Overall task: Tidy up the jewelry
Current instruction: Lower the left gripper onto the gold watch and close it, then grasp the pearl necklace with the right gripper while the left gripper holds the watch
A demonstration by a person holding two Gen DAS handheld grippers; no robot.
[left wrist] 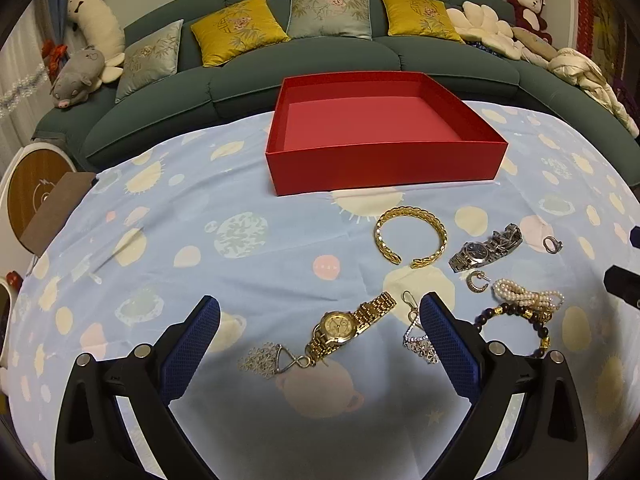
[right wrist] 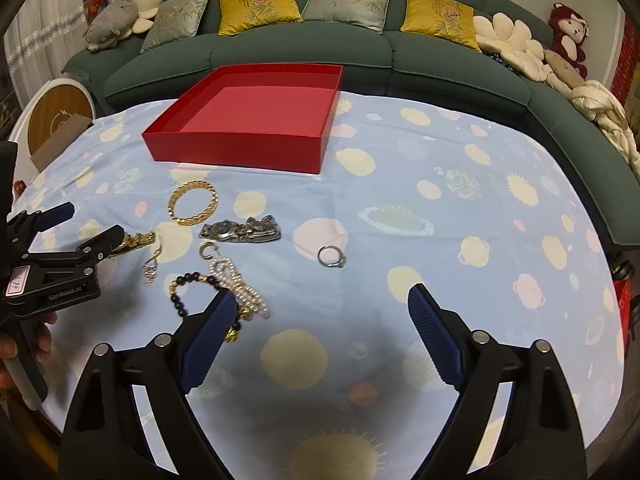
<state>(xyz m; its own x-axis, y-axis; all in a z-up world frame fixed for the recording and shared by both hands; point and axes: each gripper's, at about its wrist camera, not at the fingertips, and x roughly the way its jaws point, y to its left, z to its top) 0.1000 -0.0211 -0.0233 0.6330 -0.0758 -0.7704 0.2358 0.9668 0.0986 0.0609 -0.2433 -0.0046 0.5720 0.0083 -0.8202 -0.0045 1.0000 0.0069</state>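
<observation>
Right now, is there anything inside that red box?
Nothing visible: the red box shows a bare pink floor. Its front wall hides the nearest strip of floor, so something flat there would go unseen.

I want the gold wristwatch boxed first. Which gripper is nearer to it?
Left. The left gripper is open with the gold wristwatch lying between its fingers. The right gripper is open farther right, near the dark bead bracelet.
</observation>
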